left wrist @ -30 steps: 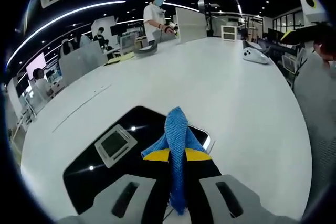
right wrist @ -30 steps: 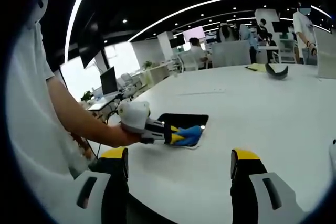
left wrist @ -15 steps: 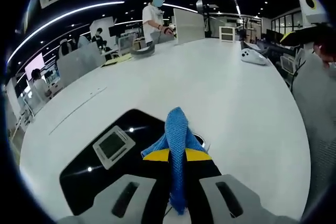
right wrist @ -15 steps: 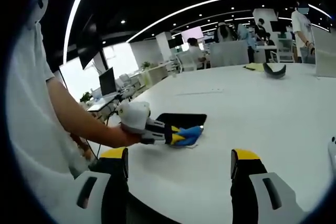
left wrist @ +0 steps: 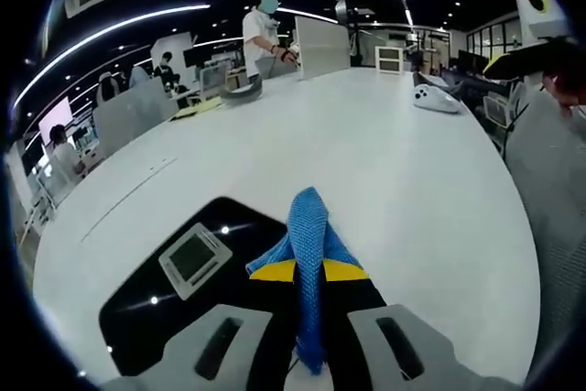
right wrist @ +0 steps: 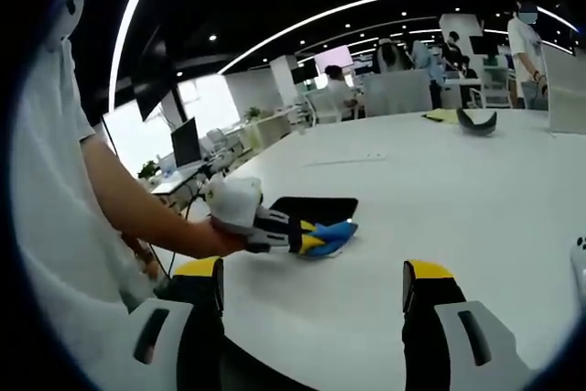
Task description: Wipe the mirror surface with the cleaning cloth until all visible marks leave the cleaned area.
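Two grippers, one cloth, one mirror, on a white table [left wrist: 403, 171].

Left gripper [left wrist: 309, 272]: in its own view we see the yellow-tipped jaws pressed together on a blue cloth [left wrist: 308, 226], which stands up between them and spills out ahead of the tips. In the right gripper view we see this same gripper [right wrist: 311, 241] coming in from the left, held in a hand [right wrist: 206, 237], with the cloth [right wrist: 331, 233] at its tip.

Mirror [left wrist: 174, 290]: a dark rectangular sheet lying flat on the table, under and to the left of the left gripper's jaws; it reflects ceiling lights and a vent. The cloth sits at its right-hand edge. In the right gripper view the mirror [right wrist: 311, 207] lies just beyond the left gripper.

Right gripper [right wrist: 311, 286]: jaws spread wide, nothing between them, above the table and well apart from the mirror.

Further items: a white device [left wrist: 434, 99] far ahead and to the right of the left gripper; a dark curved object [right wrist: 480, 120] far ahead of the right gripper; a person [left wrist: 260, 32] standing at the far end of the table.
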